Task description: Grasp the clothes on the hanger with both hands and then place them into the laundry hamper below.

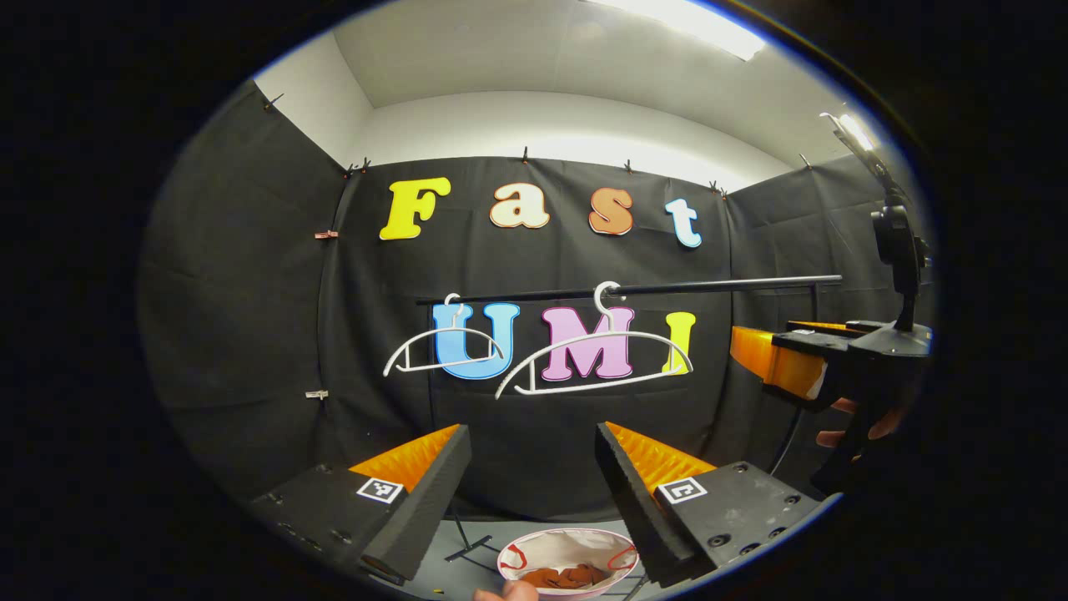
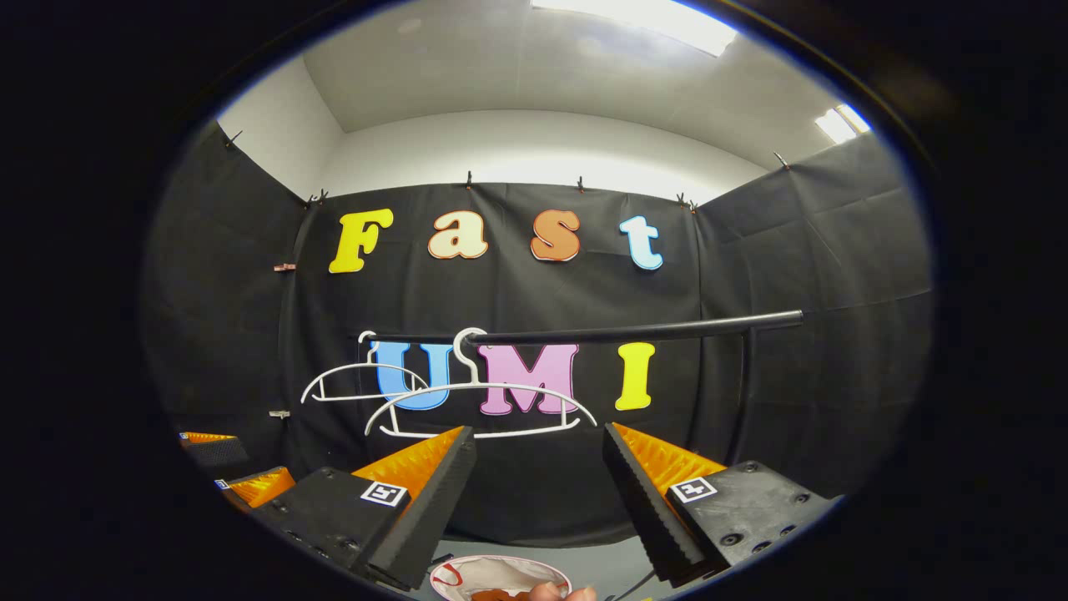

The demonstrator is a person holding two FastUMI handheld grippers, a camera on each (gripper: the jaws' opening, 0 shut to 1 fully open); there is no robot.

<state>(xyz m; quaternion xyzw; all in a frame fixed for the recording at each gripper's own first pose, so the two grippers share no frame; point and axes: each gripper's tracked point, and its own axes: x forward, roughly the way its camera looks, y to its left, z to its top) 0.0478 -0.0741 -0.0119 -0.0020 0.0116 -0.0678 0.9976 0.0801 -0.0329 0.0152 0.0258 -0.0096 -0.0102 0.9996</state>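
Left gripper view, from left to right: I am holding my left gripper (image 1: 532, 492) level and facing the rail (image 1: 634, 290), with its two fingers spread wide apart and nothing between them. Ahead of and above the left finger, a small white hanger (image 1: 442, 346) is hanging bare on the rail. Just to its right, above the gap between my fingers, a larger white hanger (image 1: 594, 359) is also hanging bare. Below the gap, close under the fingertips, the laundry hamper (image 1: 570, 561) is standing on the floor with brown clothes (image 1: 574, 575) lying inside it, and a fingertip (image 1: 506, 592) is showing at its near rim. Far to the right, my right gripper (image 1: 772, 355) is floating at rail height, gripped by a hand (image 1: 859, 421); I cannot tell its finger gap from here.

Right gripper view, from left to right: the fingers of my left gripper (image 2: 234, 467) are showing low at the left edge. My right gripper (image 2: 538, 492) is pointing forward, fingers released wide and grasping nothing. The two hangers are hanging above and ahead of its left finger. The hamper (image 2: 501, 576) is sitting below the gap, with the clothes (image 2: 501, 595) just visible inside.
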